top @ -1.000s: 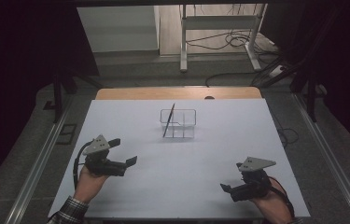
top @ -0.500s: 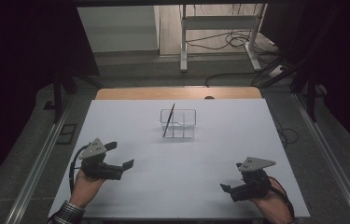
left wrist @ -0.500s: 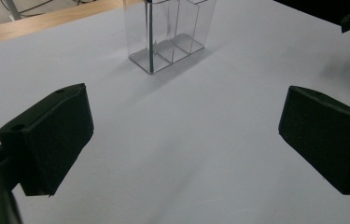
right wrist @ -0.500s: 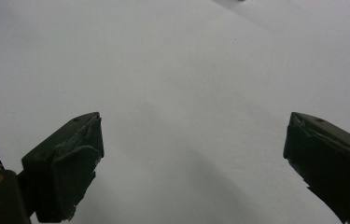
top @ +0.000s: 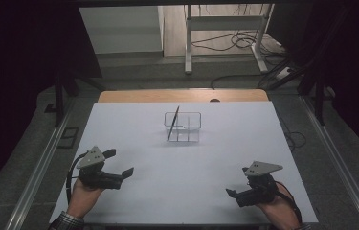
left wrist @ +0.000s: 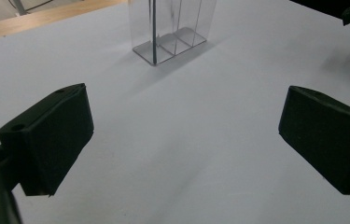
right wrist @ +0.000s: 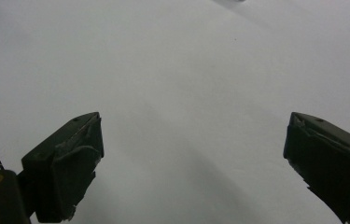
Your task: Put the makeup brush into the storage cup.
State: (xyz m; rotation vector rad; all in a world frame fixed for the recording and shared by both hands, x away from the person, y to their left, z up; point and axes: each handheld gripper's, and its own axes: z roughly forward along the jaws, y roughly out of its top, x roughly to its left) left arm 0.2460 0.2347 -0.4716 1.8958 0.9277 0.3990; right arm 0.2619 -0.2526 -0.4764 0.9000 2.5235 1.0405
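Two black grippers, left [top: 119,165] and right [top: 234,195], jaws spread wide, empty, well short of clear plastic divided box [top: 185,127] holding thin dark rod [top: 173,123].

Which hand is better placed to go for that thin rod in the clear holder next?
Probably the left. The left gripper stands open and faces the clear holder with the dark rod straight ahead in its view. The right gripper, also open, faces bare table.
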